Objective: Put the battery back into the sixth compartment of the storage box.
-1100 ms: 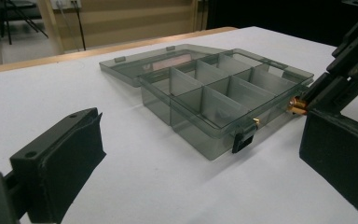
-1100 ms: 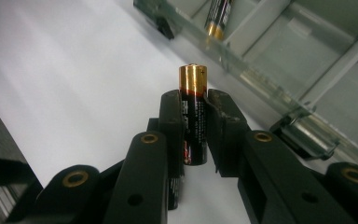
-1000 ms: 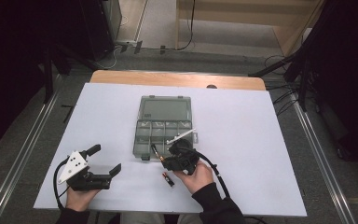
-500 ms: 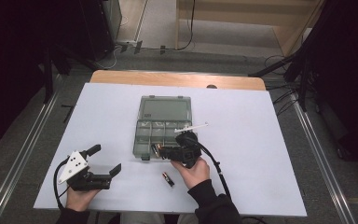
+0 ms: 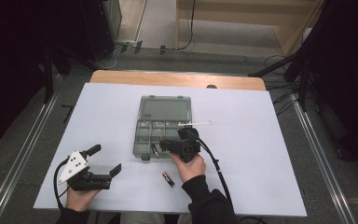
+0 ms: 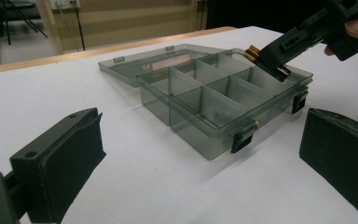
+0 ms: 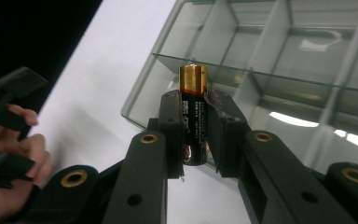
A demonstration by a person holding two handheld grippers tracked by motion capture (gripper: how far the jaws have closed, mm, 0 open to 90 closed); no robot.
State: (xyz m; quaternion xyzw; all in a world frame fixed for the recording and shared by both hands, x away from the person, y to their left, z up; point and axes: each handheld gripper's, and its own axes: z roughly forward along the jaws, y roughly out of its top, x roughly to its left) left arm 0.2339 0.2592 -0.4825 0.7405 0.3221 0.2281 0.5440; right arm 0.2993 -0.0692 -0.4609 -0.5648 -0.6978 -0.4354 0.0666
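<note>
No legible text (battery [image 7: 193, 121] print blurred)

Left gripper [image 5: 103, 160] resting low, jaws spread wide, right gripper [image 5: 164, 144] raised, jaws clamped shut

High view overhead; gripper views share the organizer box [image 6: 223, 93].

The right gripper [image 5: 164, 144], a black two-jaw tool clamped on a black, copper-capped cylindrical battery [image 7: 193, 112], now sits farther up the white table than a second ago, away from the person. Then it hung just off the near right corner of the smoky transparent plastic compartment box [image 5: 161, 122]; half a second ago it was at the box's near edge. Now its jaws reach over the near row of compartments, holding the battery above them. The right hand [image 5: 189, 166] has followed it forward.
</note>
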